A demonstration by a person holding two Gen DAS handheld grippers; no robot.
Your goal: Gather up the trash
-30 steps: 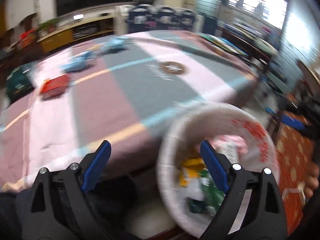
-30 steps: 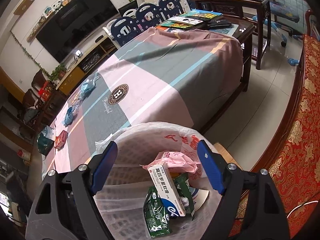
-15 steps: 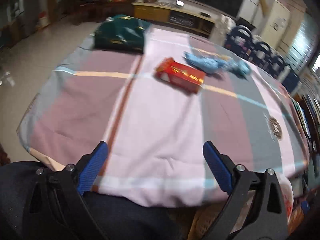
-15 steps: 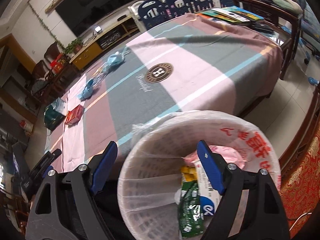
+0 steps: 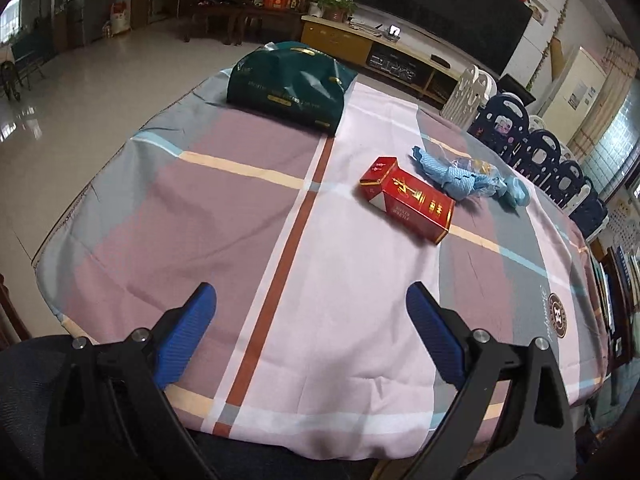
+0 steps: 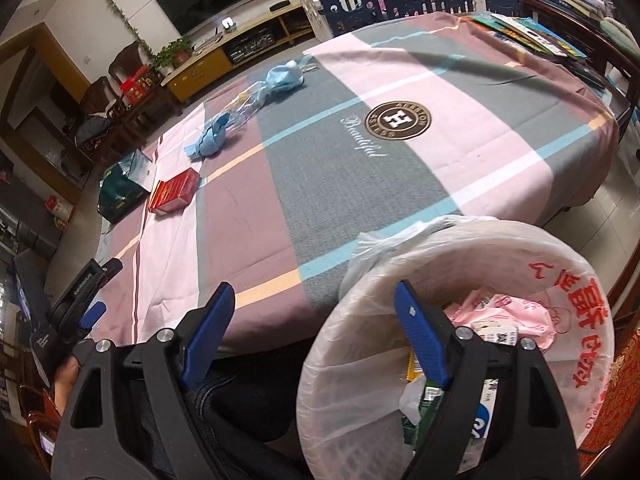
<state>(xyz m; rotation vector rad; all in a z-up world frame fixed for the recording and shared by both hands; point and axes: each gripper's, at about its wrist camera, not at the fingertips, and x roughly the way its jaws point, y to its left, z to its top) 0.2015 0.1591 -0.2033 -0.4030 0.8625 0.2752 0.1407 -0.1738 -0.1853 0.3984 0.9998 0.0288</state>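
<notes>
Left claw (image 5: 311, 308) is hanging over the near edge of the counter (image 5: 240, 216) with its blue pads wide apart and nothing between them; in the right wrist view the same claw (image 6: 86, 312) is showing at the far left, beside the cloth's edge. Farthest left on the cloth, a dark green bag (image 5: 288, 86) is lying close to the far corner. Right of it, a red cigarette pack (image 5: 408, 198) is resting flat, just beside a tangle of light blue wrappers (image 5: 468, 178) and clear film. Right claw (image 6: 314, 312) is also standing apart and empty, one pad over the cloth, the other over the mouth of the lined trash bin (image 6: 576, 280), which is already holding cartons and a pink wrapper.

A grab at the pack is likely to pinch the loose tablecloth too, dragging the cloth and everything on it. The blue wrappers look light and crinkly, so they may slip out or trail film on the way to the bin. The green bag is sitting near the drop-off, and a nudge could send it to the floor.

Open cloth is lying between the claws and the trash, so the reach looks unobstructed; the bin is standing just off the counter's near right edge.
</notes>
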